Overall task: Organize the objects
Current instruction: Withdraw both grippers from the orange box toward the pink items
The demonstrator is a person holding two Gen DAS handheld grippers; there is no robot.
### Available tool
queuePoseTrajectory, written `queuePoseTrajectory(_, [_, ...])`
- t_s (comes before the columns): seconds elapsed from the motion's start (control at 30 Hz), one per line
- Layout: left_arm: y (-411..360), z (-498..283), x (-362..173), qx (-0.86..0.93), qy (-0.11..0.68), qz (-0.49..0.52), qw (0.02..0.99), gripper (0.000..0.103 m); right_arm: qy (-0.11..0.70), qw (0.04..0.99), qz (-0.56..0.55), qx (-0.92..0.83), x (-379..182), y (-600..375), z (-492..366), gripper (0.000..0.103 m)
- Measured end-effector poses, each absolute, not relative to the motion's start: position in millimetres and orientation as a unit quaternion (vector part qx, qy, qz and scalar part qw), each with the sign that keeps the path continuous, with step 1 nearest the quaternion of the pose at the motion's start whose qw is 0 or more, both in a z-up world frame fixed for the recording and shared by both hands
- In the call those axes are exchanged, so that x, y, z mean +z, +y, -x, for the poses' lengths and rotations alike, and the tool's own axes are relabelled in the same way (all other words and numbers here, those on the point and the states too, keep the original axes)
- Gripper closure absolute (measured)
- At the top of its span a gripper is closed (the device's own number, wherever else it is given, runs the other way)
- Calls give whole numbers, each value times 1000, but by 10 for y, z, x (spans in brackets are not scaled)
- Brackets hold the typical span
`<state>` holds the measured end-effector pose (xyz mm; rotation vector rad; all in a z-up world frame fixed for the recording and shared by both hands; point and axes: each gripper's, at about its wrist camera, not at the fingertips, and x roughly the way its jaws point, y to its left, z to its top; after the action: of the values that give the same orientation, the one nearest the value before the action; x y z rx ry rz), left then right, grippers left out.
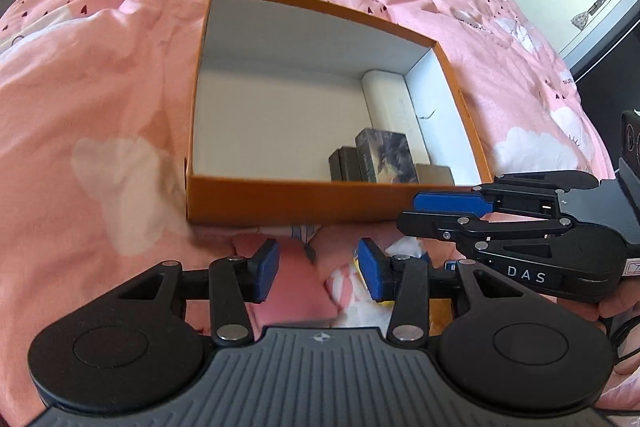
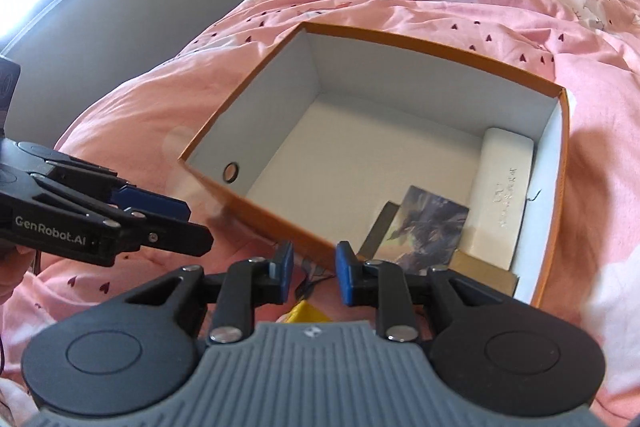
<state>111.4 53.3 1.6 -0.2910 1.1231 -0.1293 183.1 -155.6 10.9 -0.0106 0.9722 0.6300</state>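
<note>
The orange box [image 2: 280, 223] sits open on the pink quilt [image 1: 100, 87] of the bed, and part of the sorting looks done: a white case [image 2: 502, 187] lies along its right wall, a picture-printed card box [image 2: 430, 227] lies just beside that, with dark flat packs [image 1: 346, 165] next to it and a tan piece [image 2: 480, 263] at the near corner. Most of the white floor of the box is bare, so there is plenty of room left. Outside the box, just short of its near wall, loose things are yet to be packed: a pink block [image 1: 296, 291] and a yellow item [image 2: 306, 311], with some white crumpled stuff near them that I cannot identify. The left tool [image 1: 318, 267] hangs above these with its blue pads spread and nothing between them; the pink block shows below the gap, not gripped. The right tool [image 2: 314, 267] has its pads narrowly apart, pinching nothing that I can see, and it points at the near edge of the box. My judgement is that the job is in mid-course, with the loose items by the box being the next candidates.
</note>
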Motion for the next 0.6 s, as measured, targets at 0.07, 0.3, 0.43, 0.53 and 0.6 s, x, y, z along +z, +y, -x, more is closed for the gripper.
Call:
queuePoseTrajectory(0.07, [531,-996,-34,-63,542,132,827,53,461,831,2,312,98,-1477,-1689,77])
queuePoseTrajectory(0.3, [525,-598,-275,-64,599,64,796,58,493,804,33,331,-108,-1256,-1312,77])
queuePoseTrajectory(0.43, [526,-411,-315,-86,613,30,785,58,518,788,57,328,-243,-1217,-1152,77])
queuePoseTrajectory(0.53, [514,-317,-332,-107,616,-2,781,58,534,777,62,328,-321,-1223,-1056,77])
queuePoseTrajectory(0.6, [482,-267,-358,-121,617,-27,777,58,544,769,66,331,-348,-1231,-1005,77])
